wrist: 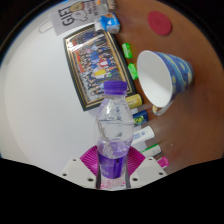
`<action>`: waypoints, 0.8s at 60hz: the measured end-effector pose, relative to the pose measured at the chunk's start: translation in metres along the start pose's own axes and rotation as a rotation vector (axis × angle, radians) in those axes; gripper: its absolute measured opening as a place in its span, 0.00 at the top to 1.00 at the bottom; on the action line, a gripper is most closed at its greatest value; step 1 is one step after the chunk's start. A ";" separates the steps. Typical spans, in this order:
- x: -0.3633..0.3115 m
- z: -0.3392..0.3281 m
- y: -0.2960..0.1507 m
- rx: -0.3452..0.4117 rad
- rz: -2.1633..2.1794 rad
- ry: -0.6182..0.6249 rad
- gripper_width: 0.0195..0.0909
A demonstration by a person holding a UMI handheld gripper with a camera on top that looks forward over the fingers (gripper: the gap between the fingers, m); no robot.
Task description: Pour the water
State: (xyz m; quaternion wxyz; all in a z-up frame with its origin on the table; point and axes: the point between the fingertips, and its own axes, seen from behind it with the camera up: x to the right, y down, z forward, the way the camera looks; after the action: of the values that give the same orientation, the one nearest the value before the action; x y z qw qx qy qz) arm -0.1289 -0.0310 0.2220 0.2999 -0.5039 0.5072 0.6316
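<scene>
Nearest you, the gripper (114,172) has its jaws pinching a clear water bottle (115,130), the purple cap still on, so nothing can pour until it comes off, and twisting it with a thin grip could let the bottle slip or squash. Just beyond to the right, the paper cup (166,78) lies tilted on the desk (195,50) and would spill if filled as it sits. Farther left are a printed box (98,60) and a card reading "GIFT" (72,16).

Your single gripper-mounted camera looks steeply down along the fingers (112,168), close above the table (35,120).
</scene>
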 end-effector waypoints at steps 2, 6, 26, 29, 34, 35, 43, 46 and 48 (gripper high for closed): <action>-0.003 0.000 -0.001 -0.004 -0.081 0.019 0.82; -0.011 -0.002 -0.007 0.005 -0.280 0.051 0.81; -0.129 -0.038 -0.095 0.201 -1.314 0.127 0.82; -0.138 -0.044 -0.119 0.240 -1.433 0.149 0.82; -0.136 -0.057 -0.163 0.289 -1.633 0.225 0.82; -0.133 -0.059 -0.173 0.295 -1.669 0.246 0.82; -0.089 -0.069 -0.241 0.274 -1.828 0.384 0.82; -0.067 -0.069 -0.260 0.245 -1.840 0.419 0.82; -0.052 -0.070 -0.270 0.224 -1.848 0.437 0.82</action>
State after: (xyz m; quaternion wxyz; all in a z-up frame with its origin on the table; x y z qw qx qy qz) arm 0.1509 -0.0073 0.1809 0.6252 -0.7802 0.0110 -0.0154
